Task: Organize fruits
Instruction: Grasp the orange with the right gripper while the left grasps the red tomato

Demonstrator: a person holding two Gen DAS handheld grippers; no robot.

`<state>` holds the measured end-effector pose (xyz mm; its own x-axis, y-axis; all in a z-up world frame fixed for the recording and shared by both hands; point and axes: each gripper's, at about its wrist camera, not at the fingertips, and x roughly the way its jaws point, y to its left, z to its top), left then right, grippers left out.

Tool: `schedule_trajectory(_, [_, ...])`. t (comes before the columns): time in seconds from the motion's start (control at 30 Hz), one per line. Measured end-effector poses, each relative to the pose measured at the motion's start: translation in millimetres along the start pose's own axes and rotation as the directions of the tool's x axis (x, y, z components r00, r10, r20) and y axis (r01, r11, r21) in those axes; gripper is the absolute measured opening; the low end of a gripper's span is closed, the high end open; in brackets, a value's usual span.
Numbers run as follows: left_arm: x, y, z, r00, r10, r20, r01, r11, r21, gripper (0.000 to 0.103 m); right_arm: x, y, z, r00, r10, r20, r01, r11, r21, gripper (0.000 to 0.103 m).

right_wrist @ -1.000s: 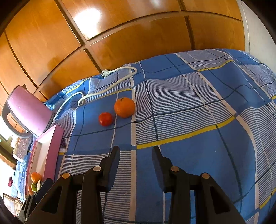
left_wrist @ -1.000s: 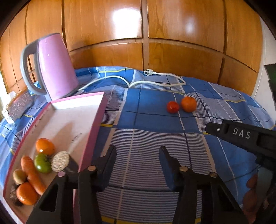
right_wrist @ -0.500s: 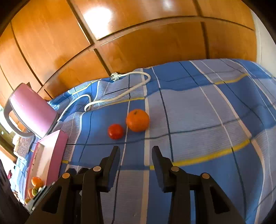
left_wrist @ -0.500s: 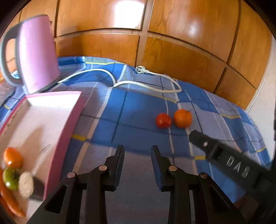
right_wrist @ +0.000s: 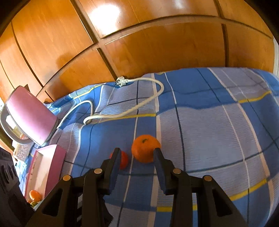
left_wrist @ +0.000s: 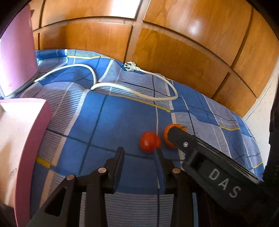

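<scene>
On the blue checked bedspread (left_wrist: 122, 118), a red tomato (left_wrist: 149, 142) and a mandarin (right_wrist: 144, 148) lie side by side. The left gripper (left_wrist: 139, 152) is opening, empty, just short of the tomato. The right gripper (right_wrist: 136, 152) is part open, empty, at the mandarin. Only the right wrist view shows fruit (right_wrist: 34, 195) in the pink tray (right_wrist: 55, 160) and the whole pink kettle (right_wrist: 31, 117).

Black hand-held gripper (left_wrist: 139, 152), brass rivets, white "DAS" lettering

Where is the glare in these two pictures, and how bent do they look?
Left wrist view: bright glare on the wooden panels, whose seams curve from fisheye distortion; black corners. Right wrist view: glare patch on the panels, bedspread lines bowed; the orange is sharp.
</scene>
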<state>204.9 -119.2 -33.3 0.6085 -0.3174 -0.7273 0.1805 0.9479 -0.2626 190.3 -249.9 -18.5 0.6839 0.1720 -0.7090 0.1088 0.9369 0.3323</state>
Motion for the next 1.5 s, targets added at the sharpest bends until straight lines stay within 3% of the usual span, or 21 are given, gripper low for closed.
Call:
schedule_trajectory(0.3, [22, -9, 12, 0.999, -0.016, -0.034, 0.017, 1.0, 0.017, 0.033, 15, -8, 12, 0.999, -0.042, -0.007, 0.042, 0.999, 0.032, 0.039])
schedule_trajectory(0.6, [17, -1, 9, 0.999, -0.043, -0.027, 0.043, 0.999, -0.007, 0.028, 19, -8, 11, 0.998, 0.024, -0.052, -0.021, 0.998, 0.055, 0.037])
schedule_trajectory(0.73, [3, 10, -4, 0.999, -0.041, -0.027, 0.04, 0.998, -0.044, 0.028, 5, -14, -4, 0.999, -0.003, -0.041, 0.006, 0.997, 0.076, 0.037])
schedule_trajectory(0.87, [-17, 12, -22, 0.999, -0.026, -0.035, 0.026, 1.0, -0.009, 0.028, -14, -14, -20, 0.999, -0.029, -0.044, 0.032, 0.996, 0.079, 0.036])
schedule_trajectory(1.17, [-67, 20, -71, 0.999, 0.01, -0.045, -0.008, 0.999, 0.044, 0.028, -44, -17, -68, 0.99, -0.024, -0.14, 0.047, 0.986, 0.162, 0.031])
schedule_trajectory(1.5, [-94, 29, -101, 0.999, 0.047, -0.008, -0.047, 0.997, 0.058, 0.028, -71, -10, -98, 0.99, -0.034, -0.135, 0.051, 0.99, 0.128, 0.031])
